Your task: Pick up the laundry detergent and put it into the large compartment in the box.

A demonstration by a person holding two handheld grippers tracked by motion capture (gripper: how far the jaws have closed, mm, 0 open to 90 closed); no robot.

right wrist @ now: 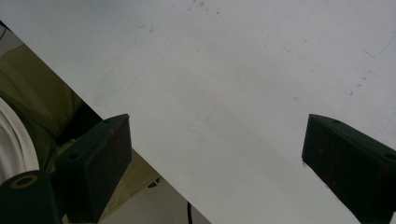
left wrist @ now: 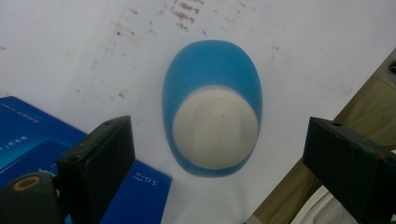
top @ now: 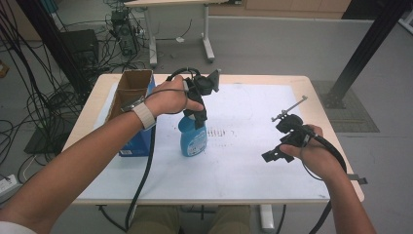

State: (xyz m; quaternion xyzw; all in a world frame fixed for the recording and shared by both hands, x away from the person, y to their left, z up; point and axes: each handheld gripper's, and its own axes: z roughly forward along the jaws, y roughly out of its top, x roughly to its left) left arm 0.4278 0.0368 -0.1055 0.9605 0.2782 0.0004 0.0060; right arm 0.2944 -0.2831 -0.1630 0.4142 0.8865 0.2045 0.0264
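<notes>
A blue bottle (top: 193, 139) with a printed label stands upright on the white mat (top: 243, 161), left of the middle. From above it shows a white cap (left wrist: 215, 128) on its blue body. My left gripper (top: 197, 116) hangs right over the bottle's top, pointing down. In the left gripper view that gripper (left wrist: 217, 144) is open, its jaws wide on either side of the cap and not touching it. My right gripper (top: 272, 155) hovers over bare mat at the right, and it (right wrist: 217, 140) is open with nothing between its jaws.
An open cardboard box (top: 132, 87) sits with a blue box (top: 138, 142) at the table's left, close beside the bottle. The wooden table edge (top: 341, 146) runs near my right hand. Cables and another desk's legs (top: 207, 44) lie on the floor beyond.
</notes>
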